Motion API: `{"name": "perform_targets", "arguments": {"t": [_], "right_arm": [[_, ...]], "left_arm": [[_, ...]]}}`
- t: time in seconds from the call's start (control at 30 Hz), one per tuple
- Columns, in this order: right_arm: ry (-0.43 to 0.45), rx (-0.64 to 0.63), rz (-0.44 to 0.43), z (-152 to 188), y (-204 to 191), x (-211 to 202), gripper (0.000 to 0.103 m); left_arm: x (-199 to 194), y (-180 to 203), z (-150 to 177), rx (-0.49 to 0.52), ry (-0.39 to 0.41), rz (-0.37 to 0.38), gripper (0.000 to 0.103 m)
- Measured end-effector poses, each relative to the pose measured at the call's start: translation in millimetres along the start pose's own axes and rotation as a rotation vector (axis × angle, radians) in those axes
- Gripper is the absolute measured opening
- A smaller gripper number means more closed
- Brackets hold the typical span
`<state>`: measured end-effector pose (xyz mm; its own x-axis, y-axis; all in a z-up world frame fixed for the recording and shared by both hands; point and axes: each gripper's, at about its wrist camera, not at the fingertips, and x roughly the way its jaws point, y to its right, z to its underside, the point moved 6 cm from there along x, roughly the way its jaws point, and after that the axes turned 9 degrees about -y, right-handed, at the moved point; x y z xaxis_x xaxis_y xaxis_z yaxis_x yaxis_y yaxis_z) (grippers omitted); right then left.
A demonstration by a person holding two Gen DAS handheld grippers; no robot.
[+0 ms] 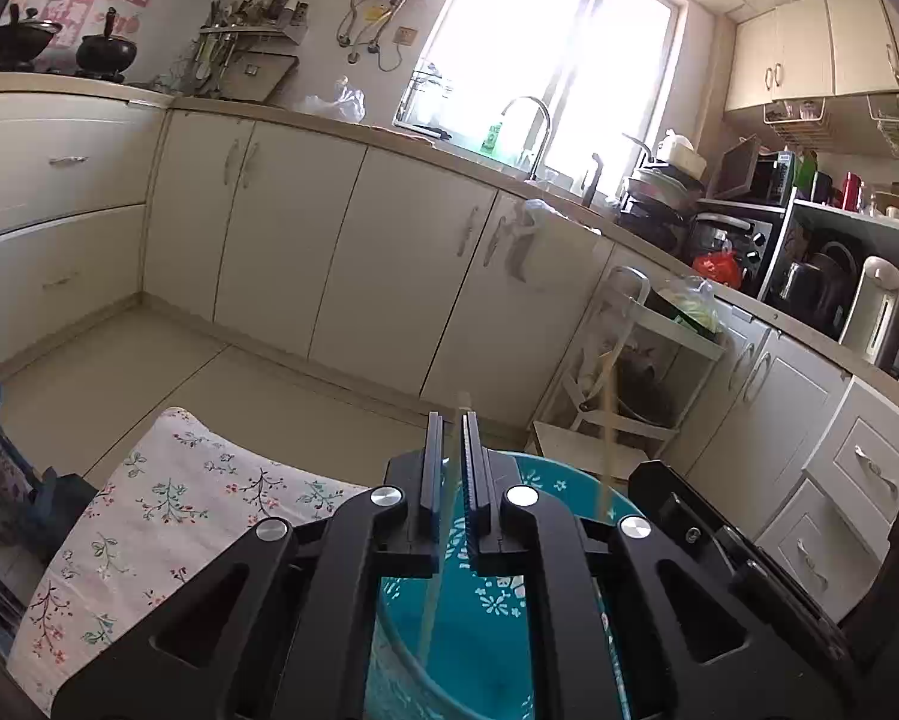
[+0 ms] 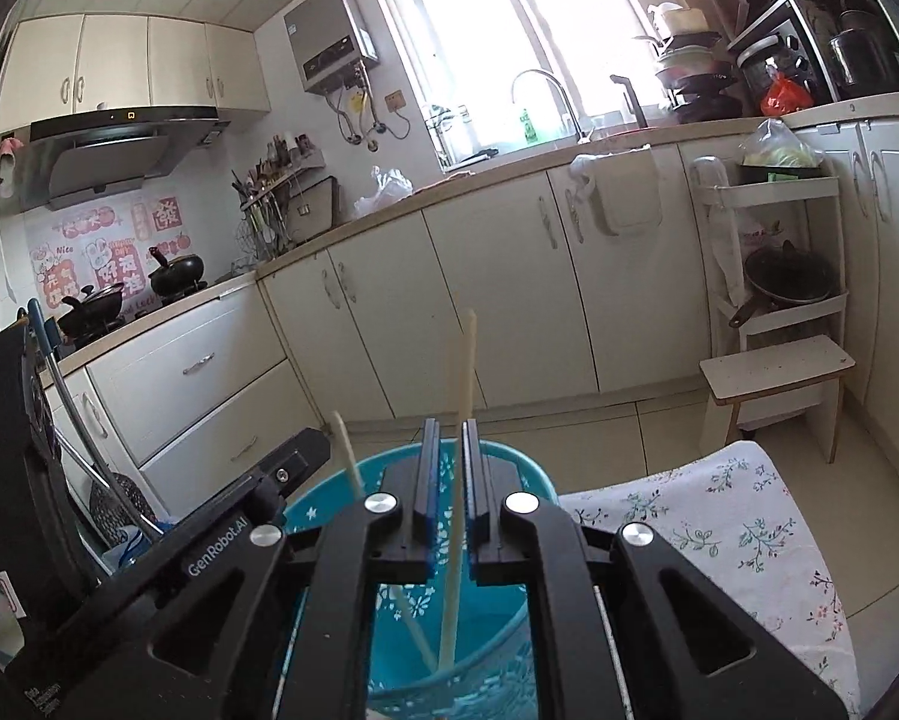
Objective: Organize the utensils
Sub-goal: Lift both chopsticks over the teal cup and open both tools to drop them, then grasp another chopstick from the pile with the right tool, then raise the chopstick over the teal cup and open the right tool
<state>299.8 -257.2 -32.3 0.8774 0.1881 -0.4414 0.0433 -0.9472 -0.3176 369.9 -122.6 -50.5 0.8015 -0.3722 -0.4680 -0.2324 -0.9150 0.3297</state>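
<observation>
In the left wrist view, the left hand-held gripper is tilted down over a teal holder with a white flower pattern, which stands on a table covered by a floral cloth. Its jaws are clamped on a pale chopstick that runs down between the pads into the holder, the upper tip just showing above the fingertips. A second chopstick, blurred, slants into the holder's far right side, and the black body of the right hand-held gripper shows at the right edge. Behind lie the tiled floor and cream kitchen cabinets. In the right wrist view, the right hand-held gripper hangs over the same teal holder. A chopstick stands between its jaws with its lower end on the holder's bottom; the jaws are slightly parted around it and do not seem to press on it. The other chopstick leans to the left, held by the left hand-held gripper, and its lower end crosses near the first one inside the holder. The floral cloth spreads to the right.
</observation>
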Motion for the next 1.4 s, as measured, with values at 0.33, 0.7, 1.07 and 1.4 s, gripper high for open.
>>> {"name": "perform_targets", "arguments": {"t": [0.33, 0.7, 1.07, 1.4], "right_arm": [[-0.055, 0.049, 0.008, 28, 13, -49, 0.034], [-0.456, 0.389, -0.18, 95, 27, -33, 0.04], [-0.586, 0.275, -0.121, 120, 14, -6, 0.009], [-0.723, 0.367, -0.311, 131, -12, -54, 0.006]], "left_arm": [[-53, -16, 28, 0.011, -0.034, -0.02, 0.036], [-80, -27, 54, -0.013, -0.118, -0.01, 0.044], [-90, -45, 55, -0.021, -0.14, -0.037, 0.051], [-89, -53, 60, -0.046, -0.161, -0.053, 0.054]]}}
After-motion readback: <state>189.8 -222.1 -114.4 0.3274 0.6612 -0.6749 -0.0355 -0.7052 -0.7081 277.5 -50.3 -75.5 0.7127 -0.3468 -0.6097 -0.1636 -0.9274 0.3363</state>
